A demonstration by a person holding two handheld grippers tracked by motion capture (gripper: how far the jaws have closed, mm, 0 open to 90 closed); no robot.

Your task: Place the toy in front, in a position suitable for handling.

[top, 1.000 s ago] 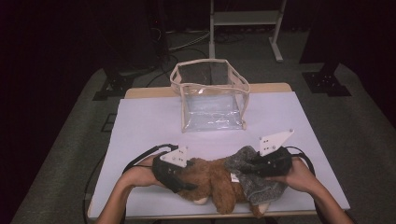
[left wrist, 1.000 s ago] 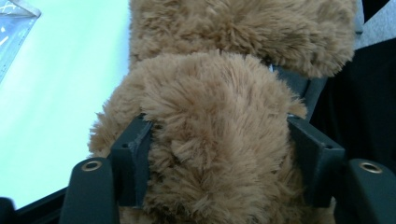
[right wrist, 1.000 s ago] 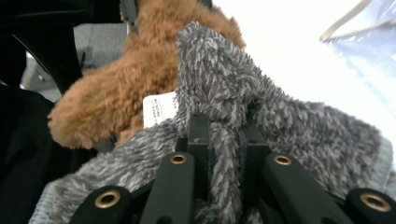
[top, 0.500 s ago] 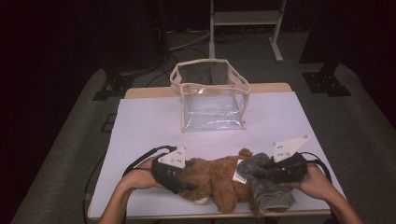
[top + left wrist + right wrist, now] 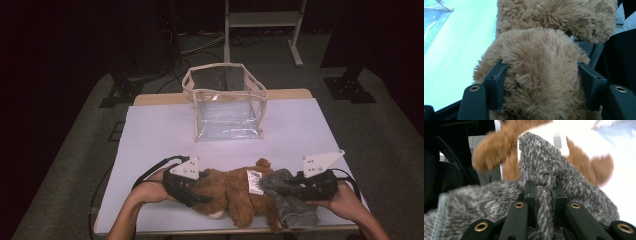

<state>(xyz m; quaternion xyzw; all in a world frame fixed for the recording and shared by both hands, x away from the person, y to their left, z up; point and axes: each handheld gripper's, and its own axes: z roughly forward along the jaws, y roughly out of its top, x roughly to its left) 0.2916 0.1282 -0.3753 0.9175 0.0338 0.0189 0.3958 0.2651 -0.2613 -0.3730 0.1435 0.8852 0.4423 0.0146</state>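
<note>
A brown plush bear (image 5: 232, 192) lies on its side near the front edge of the white table (image 5: 160, 130). My left gripper (image 5: 198, 193) is shut on one fluffy end of the bear (image 5: 544, 20), the fur bulging between the jaws. To the right, my right gripper (image 5: 281, 189) is shut on a fold of a grey fuzzy garment (image 5: 295, 210) that lies at the bear's other end. In the right gripper view the grey garment (image 5: 541, 162) is pinched between the jaws of the right gripper (image 5: 544, 195), with the bear's limbs (image 5: 489, 152) behind it.
A clear plastic bag with beige trim (image 5: 227, 105) stands open-topped at the middle of the table, farther back. A white tag (image 5: 254, 181) shows on the bear's body. A metal stand (image 5: 260, 20) is on the floor behind the table.
My right gripper has moved to the right with the grey garment, drawing it off the bear and uncovering more brown fur and the white tag. The left gripper has kept still.
</note>
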